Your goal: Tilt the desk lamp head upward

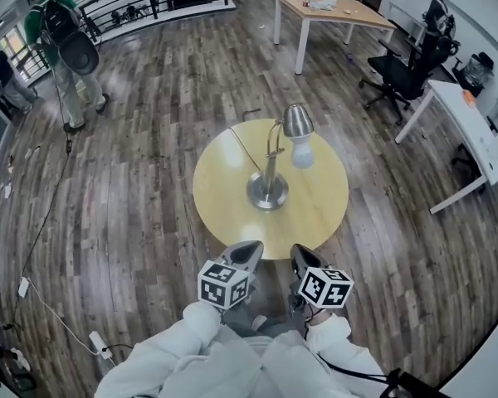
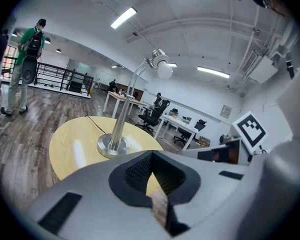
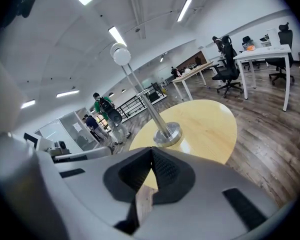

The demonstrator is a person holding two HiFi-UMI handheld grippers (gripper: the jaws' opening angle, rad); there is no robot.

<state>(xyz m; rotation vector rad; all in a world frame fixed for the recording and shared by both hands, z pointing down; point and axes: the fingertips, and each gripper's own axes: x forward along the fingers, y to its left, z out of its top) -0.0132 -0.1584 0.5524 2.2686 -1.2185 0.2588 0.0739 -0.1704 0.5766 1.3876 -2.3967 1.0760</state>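
A silver desk lamp [image 1: 271, 166] stands on a round yellow table [image 1: 315, 210], its round base [image 1: 267, 191] near the middle. The lamp head [image 1: 298, 123] with its white bulb [image 1: 302, 153] hangs down from a curved neck. The lamp head [image 2: 159, 59] also shows in the left gripper view, above the base [image 2: 111, 146]. In the right gripper view, the bulb [image 3: 121, 55] sits atop the slanted pole above the base [image 3: 166, 133]. My left gripper [image 1: 247, 254] and right gripper [image 1: 300, 259] hover side by side at the table's near edge, both shut and empty, well short of the lamp.
A thin cord [image 1: 242, 148] runs from the lamp across the table to the far edge. A wooden desk [image 1: 330, 11] stands beyond, with a black office chair [image 1: 402, 73] and a white desk [image 1: 473, 131] to the right. A person in green [image 1: 62, 48] stands far left.
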